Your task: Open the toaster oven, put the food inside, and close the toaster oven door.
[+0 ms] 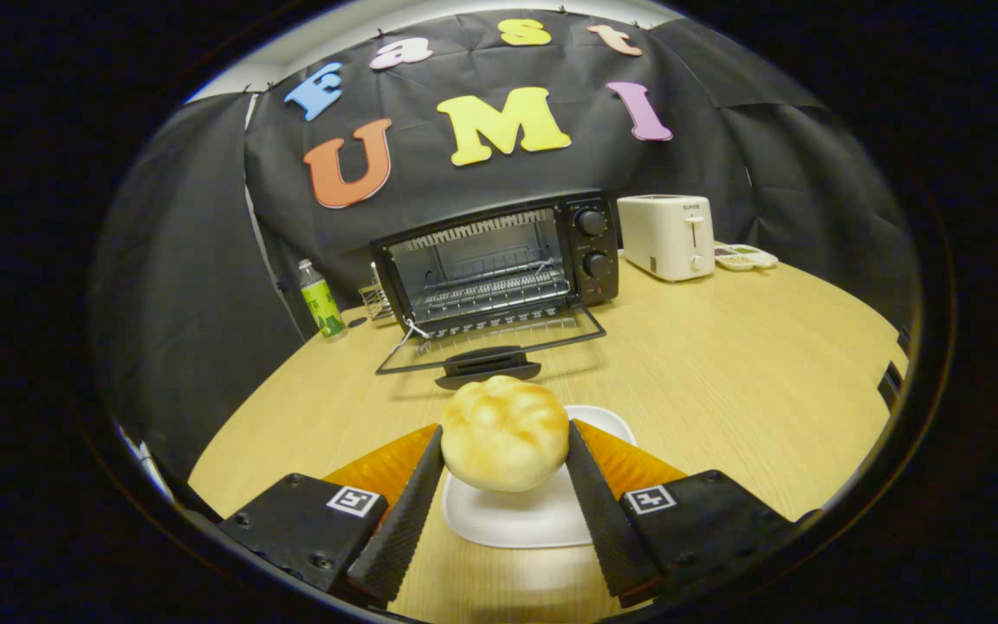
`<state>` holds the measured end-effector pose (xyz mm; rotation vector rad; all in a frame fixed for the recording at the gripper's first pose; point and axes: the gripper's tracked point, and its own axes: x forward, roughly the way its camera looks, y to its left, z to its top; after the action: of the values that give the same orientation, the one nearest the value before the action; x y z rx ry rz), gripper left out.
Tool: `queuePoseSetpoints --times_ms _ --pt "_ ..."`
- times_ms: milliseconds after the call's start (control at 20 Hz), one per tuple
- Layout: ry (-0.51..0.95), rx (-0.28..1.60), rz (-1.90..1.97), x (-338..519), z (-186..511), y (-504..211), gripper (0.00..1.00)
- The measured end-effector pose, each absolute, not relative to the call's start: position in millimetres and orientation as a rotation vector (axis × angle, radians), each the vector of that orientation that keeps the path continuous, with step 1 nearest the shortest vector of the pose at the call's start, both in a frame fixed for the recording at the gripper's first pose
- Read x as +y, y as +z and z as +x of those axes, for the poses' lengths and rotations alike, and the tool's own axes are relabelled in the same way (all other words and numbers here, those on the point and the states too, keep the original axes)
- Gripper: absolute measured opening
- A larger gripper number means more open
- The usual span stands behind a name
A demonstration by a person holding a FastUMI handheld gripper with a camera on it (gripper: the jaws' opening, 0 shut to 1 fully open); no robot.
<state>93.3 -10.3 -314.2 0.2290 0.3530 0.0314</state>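
Toaster oven point(499, 260) stands at the far side of the table, door point(492, 340) dropped flat and open toward the near edge; rack inside looks bare. So step one reads as done.

Gripper point(505, 451) is clamped on the bun point(504, 432): both fingers press its sides. The bun sits over the white plate point(525, 516), which lies between and under the fingers; judging by the plate surface visible beneath, it seems lifted clear, though contact at the underside cannot be ruled out. The bun is well short of the oven, with bare table between.

Left to do, by my reading: carry the bun onto the rack, release, shut the door.

Surface: pale wood-grain table point(724, 364), rounded edge. Beside the oven, a white toaster point(666, 236) and a small dish point(746, 256) on one side, a green-labelled bottle point(321, 299) and a small wire rack point(375, 302) on the other. Black cloth wall point(204, 260) behind.
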Motion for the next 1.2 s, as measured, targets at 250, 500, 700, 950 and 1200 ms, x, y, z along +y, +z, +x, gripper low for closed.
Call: queuePoseSetpoints --times_ms 250,500,700,950,1200 --pt "0.053 0.282 0.41 -6.4 121.8 -279.9 0.87" --pt "0.022 0.176 0.52 -16.6 167.6 -257.8 0.87" --pt "0.032 0.141 0.67 -10.0 217.5 -249.2 0.87" --pt "0.067 0.151 0.654 -4.3 281.4 -242.2 0.87" --pt "0.113 0.183 0.618 12.7 326.2 -239.6 0.87"
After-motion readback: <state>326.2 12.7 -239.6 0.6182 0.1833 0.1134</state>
